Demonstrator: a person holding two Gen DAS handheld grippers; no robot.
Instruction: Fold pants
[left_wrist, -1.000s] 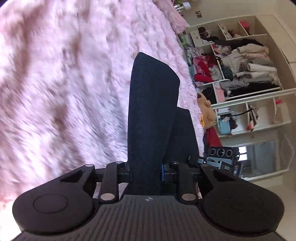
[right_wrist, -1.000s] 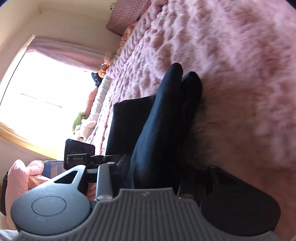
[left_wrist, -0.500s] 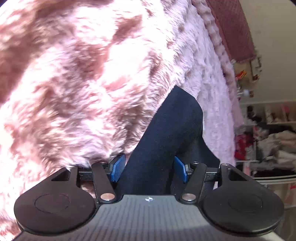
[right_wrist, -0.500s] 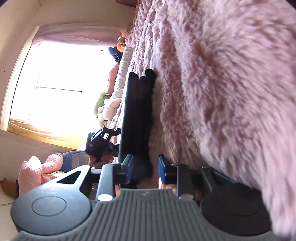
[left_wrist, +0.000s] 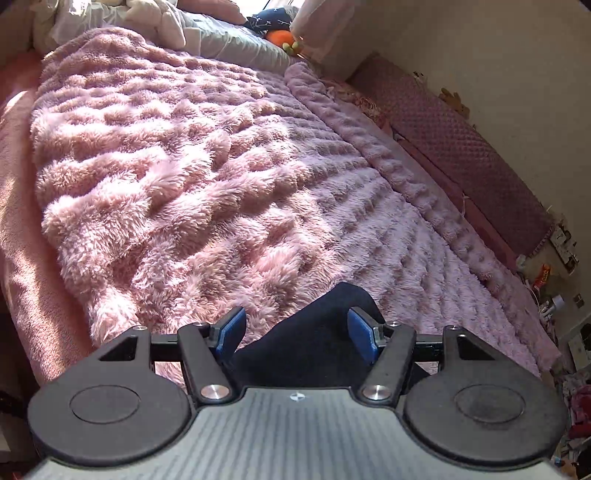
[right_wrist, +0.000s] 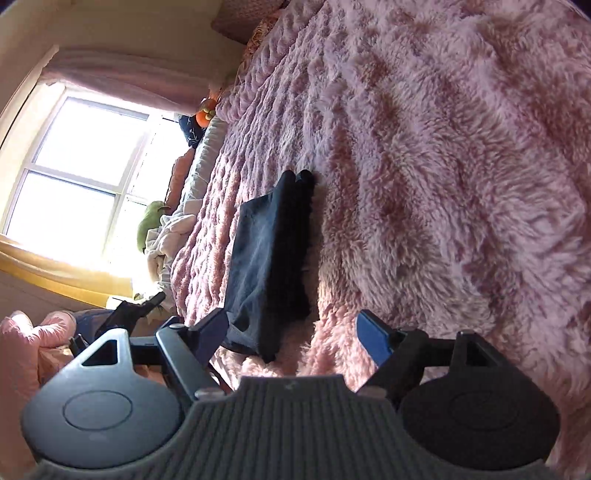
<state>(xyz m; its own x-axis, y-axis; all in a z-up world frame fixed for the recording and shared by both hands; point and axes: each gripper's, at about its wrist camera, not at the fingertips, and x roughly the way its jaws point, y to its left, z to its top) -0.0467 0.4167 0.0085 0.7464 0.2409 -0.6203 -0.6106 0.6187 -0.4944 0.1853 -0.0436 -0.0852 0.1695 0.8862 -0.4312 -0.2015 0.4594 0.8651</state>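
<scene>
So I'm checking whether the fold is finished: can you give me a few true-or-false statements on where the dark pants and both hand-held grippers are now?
1. The dark navy folded pants lie on the fluffy pink blanket. True.
2. The right hand-held gripper is clamped on the pants. False: its jaws stand wide apart.
3. The left hand-held gripper is open, with the pants between its blue pads. True.
4. The pants hang in the air. False: they rest flat on the blanket.
</scene>
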